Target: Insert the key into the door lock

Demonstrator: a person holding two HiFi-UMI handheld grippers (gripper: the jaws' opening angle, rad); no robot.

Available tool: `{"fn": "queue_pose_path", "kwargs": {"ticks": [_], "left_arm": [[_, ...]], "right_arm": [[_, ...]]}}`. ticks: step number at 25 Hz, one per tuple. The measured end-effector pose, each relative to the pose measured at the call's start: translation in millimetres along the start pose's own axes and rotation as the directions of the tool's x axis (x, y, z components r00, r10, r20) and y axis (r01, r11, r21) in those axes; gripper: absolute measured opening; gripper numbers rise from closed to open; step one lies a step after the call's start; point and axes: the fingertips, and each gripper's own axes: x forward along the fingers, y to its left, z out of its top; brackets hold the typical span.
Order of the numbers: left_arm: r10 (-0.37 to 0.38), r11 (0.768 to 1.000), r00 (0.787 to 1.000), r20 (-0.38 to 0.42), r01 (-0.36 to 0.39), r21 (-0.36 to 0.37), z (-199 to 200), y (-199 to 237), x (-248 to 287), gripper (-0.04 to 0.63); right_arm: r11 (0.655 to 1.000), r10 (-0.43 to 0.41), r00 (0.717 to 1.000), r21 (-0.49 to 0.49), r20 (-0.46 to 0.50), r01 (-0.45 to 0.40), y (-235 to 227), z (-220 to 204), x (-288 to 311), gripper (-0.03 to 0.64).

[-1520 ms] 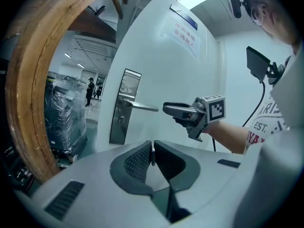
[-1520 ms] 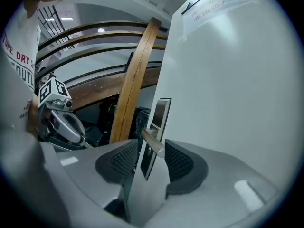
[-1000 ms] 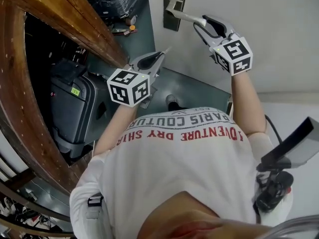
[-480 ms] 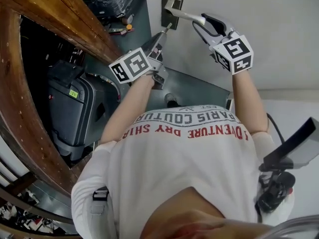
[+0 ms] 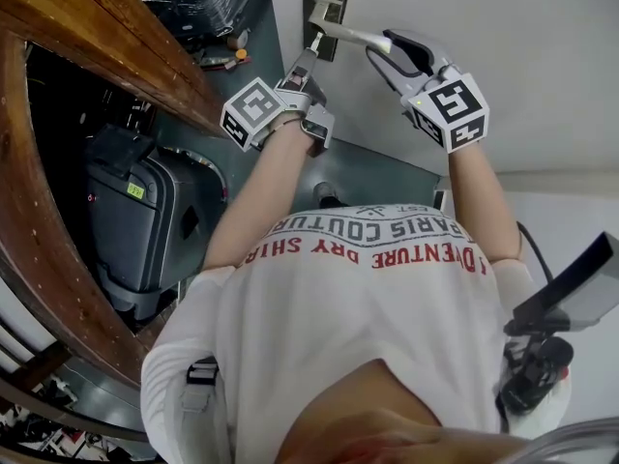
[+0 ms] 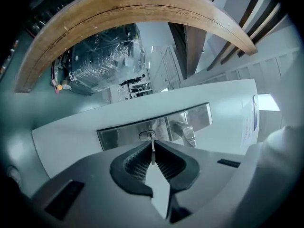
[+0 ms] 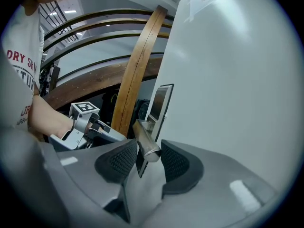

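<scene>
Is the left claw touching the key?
Touching. The left gripper view shows the key pinched between the left claw's pads.

Brushed metal plate [image 6: 118, 137], wooden rail [image 6: 142, 4]

A heavy curved wooden beam [image 5: 87, 17] sweeps across the left. Under it a dark suitcase [image 5: 131, 230] stands on the smooth grey-green floor [image 5: 387, 177]. Farther off sits a bulky load wrapped in shiny plastic film [image 6: 102, 61]. The light is pale and even.
</scene>
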Motion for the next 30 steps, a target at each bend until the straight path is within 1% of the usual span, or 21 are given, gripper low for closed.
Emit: {"fn": "queue_pose_path", "kwargs": {"ticks": [6,12,15,22,26,28,30], "left_arm": [[0.011,1.000,1.000,0.025,-0.011,-0.028,3.0,1.0,2.3,0.023],[0.002,0.993,0.997,0.073,0.007,-0.117,1.2,4.7,7.9,0.023],[0.001,0.990,0.996,0.092,0.012,-0.142,1.1,5.6,12.1,0.023],[-0.004,0.985,0.994,0.109,0.022,-0.171,2.3,8.3,22.9,0.023],[-0.008,0.984,0.992,0.126,0.030,-0.176,4.4,7.4,23.5,0.023],[-0.015,0.985,0.992,0.127,0.036,-0.168,4.8,7.0,24.4,0.023],[-0.032,0.990,0.992,0.123,0.049,-0.134,4.5,5.4,26.5,0.023]], "right_arm": [[1.000,-0.004,1.000,-0.004,-0.001,0.004,2.4,1.7,-1.4,0.152],[1.000,-0.008,1.000,0.001,-0.001,0.008,1.8,0.4,-0.8,0.150],[1.000,-0.006,1.000,-0.002,-0.001,0.006,3.4,0.1,-1.5,0.149],[1.000,0.021,1.000,-0.010,0.004,-0.021,9.4,-1.4,-5.7,0.144],[1.000,0.022,1.000,-0.004,0.004,-0.021,9.7,0.5,-5.0,0.144],[1.000,0.022,1.000,-0.002,0.004,-0.022,9.3,0.5,-4.7,0.144],[1.000,0.019,1.000,-0.009,0.004,-0.019,8.4,-0.6,-4.0,0.144]]}}
